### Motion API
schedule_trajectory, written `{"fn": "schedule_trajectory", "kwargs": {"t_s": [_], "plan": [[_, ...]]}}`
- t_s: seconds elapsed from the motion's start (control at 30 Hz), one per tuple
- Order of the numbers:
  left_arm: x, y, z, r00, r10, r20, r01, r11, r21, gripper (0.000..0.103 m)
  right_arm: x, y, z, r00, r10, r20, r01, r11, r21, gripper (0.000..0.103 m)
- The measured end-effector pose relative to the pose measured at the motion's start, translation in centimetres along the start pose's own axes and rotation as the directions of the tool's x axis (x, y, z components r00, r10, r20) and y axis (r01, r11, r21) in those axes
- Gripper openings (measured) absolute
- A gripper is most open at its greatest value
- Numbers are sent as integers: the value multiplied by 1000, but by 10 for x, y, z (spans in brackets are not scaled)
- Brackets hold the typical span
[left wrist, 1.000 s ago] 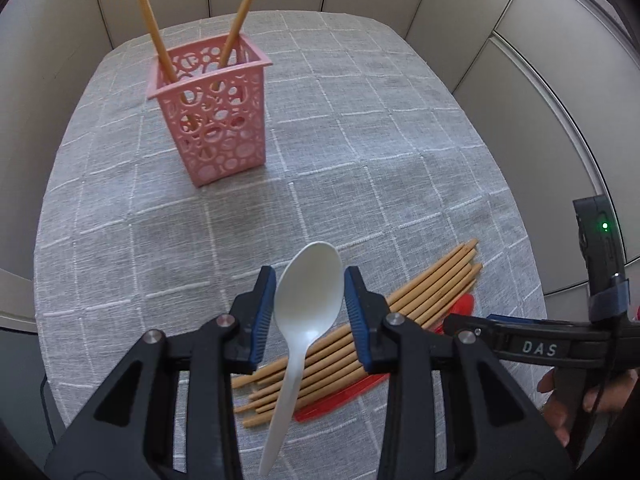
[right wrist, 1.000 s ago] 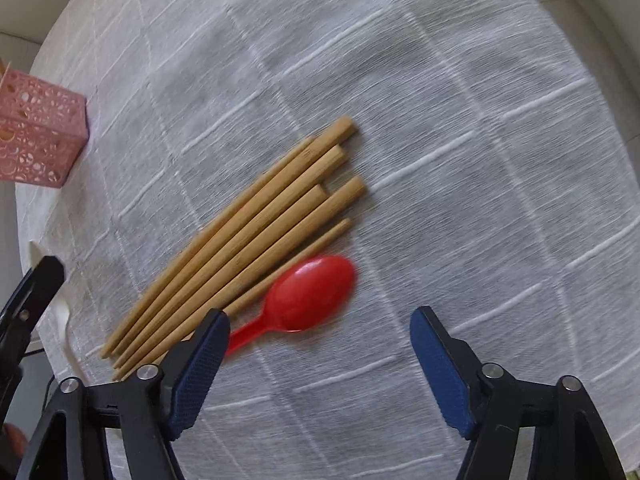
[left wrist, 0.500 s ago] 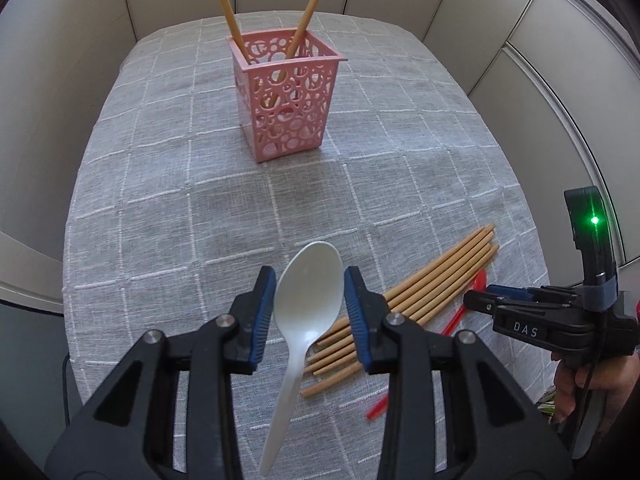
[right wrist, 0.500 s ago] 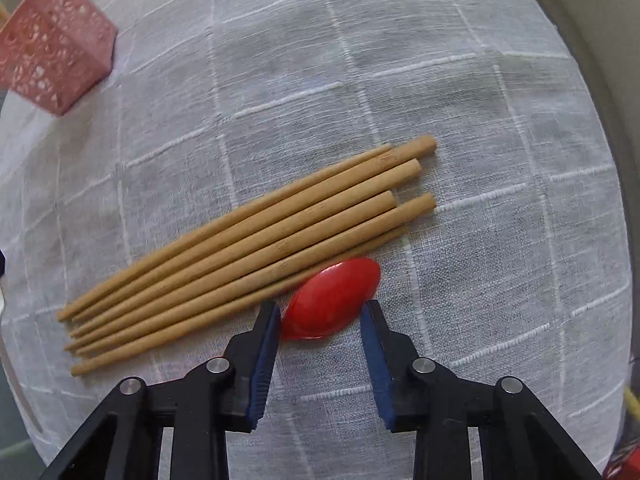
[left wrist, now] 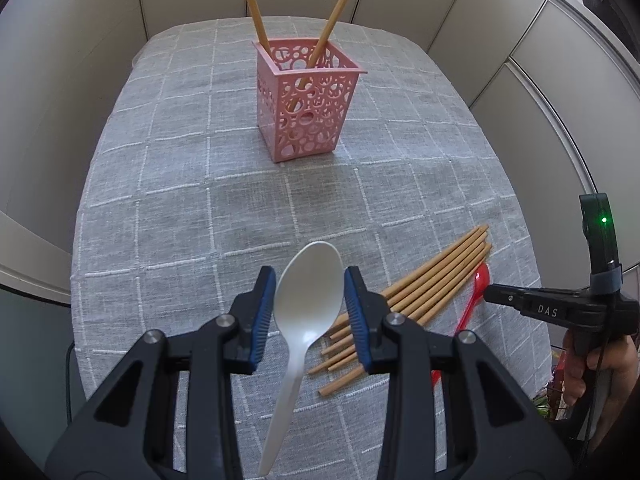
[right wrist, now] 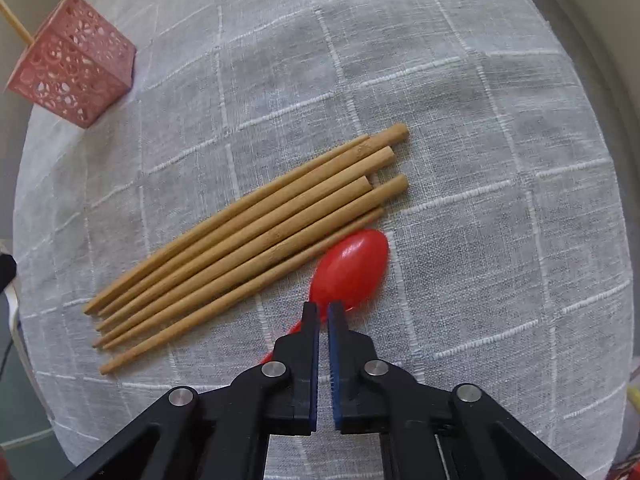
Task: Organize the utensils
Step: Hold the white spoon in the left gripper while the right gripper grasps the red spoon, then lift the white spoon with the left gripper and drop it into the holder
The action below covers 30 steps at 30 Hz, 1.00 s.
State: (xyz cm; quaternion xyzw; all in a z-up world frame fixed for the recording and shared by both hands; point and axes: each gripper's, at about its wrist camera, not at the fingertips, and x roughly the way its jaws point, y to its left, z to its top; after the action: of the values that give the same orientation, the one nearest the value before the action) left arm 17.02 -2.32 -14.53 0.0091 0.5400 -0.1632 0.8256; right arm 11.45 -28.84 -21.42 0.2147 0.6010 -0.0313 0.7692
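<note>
While between jaws (shut): red spoon (right wrist: 352, 268)

Black hand-held gripper (right wrist: 323, 310), blue pads (left wrist: 264, 312)

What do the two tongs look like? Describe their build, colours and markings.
Both the left tongs and the right tongs are black plastic scissor-style frames with silver pivot rivets and ribbed blue pads. Seen from the left wrist, the right one bears white "DAS" lettering, a green indicator light and a thin black cable.

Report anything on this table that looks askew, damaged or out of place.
Nothing looks damaged or spilled. Two chopsticks lean apart in the pink holder; six more chopsticks lie loose on the cloth beside the red spoon, not yet sorted.
</note>
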Motion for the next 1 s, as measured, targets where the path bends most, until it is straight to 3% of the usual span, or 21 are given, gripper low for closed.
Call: {"fn": "schedule_trajectory", "kwargs": {"t_s": [0.03, 0.1, 0.13, 0.37, 0.43, 0.5, 0.6, 0.83, 1.0], "plan": [[0, 0, 0, 1000, 0, -1, 0, 1000, 0, 37, -2, -5, 2, 1000, 12, -1, -12, 1000, 22, 14], [0, 0, 0, 1000, -2, -4, 2, 1000, 0, 37, -3, -9, 0, 1000, 24, 7, -24, 998, 64, 50], [0, -1, 0, 1000, -3, -4, 3, 1000, 1, 37, -3, -11, 1, 1000, 16, 8, -17, 997, 70, 51], [5, -3, 0, 1000, -1, -20, 1, 1000, 11, 37, 24, 9, 16, 992, -123, -1, 123, 991, 46, 51], [7, -4, 0, 1000, 4, -23, -3, 1000, 18, 37, 27, 17, 18, 988, -152, 17, 151, 988, 27, 47], [8, -5, -1, 1000, 5, -25, -4, 1000, 20, 37, 28, 21, 18, 990, -142, 18, 142, 990, 18, 33], [6, -5, 0, 1000, 1, -18, -1, 1000, 17, 37, 29, 26, 18, 987, -157, 26, 157, 988, -5, 32], [-9, -2, 2, 999, -8, 39, 8, 1000, -1, 37, -1, 18, 14, 992, -65, 105, 62, 998, 24, 29], [-30, 2, 6, 994, -10, 112, 14, 999, -34, 37, -38, 20, 8, 973, 34, 229, -40, 999, 22, 29]]}}
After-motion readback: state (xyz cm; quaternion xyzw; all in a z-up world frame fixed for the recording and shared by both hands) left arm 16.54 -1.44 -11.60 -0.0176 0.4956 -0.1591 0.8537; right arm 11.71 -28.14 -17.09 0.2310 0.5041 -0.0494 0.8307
